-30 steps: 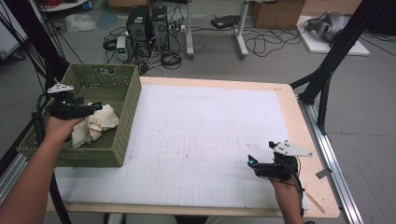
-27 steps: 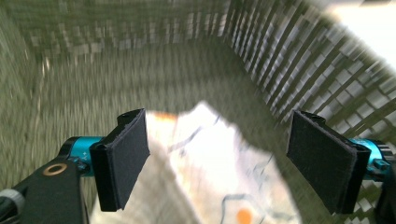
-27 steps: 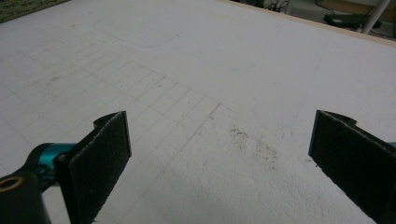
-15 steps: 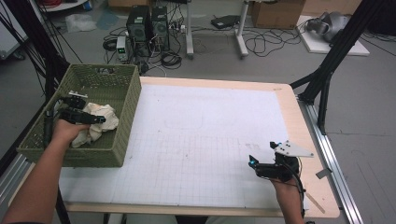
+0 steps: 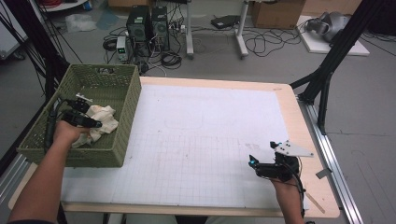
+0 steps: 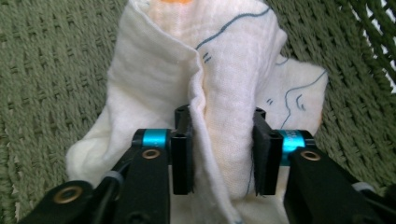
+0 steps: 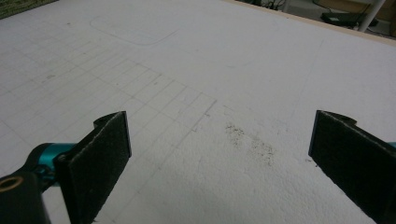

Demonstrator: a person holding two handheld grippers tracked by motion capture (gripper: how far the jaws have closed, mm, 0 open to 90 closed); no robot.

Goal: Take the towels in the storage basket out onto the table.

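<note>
Left tool (image 6: 223, 154) sits down inside the green woven basket (image 5: 122, 135) at the near left corner of the worktop (image 5: 210, 140), and its jaws have just been closing on the white cloth (image 6: 187, 93) that lies there. In the left gripper view a raised fold of that cloth stands between the two black pads (image 6: 183, 158), which press it from either side, so the tool is clamped on the cloth. The cloth is a soft, crumpled muslin with thin blue line drawings and a patch of orange at its far edge; it rests on the basket's floor, bunched toward the near wall, with the woven green sides around it. In the high view the left hand (image 5: 67, 133) reaches over the basket's near rim with the tool pointing at the cloth (image 5: 103, 119). Well apart from all this, the right tool (image 5: 264, 165) is held low over the near right part of the worktop by the right hand (image 5: 285, 186), with its grey three-cornered plate on top. Its jaws stand wide apart in the right gripper view (image 7: 219, 158), with nothing between them, above the white gridded sheet, where a faint grey smudge (image 7: 250, 142) marks the surface just ahead.
</note>
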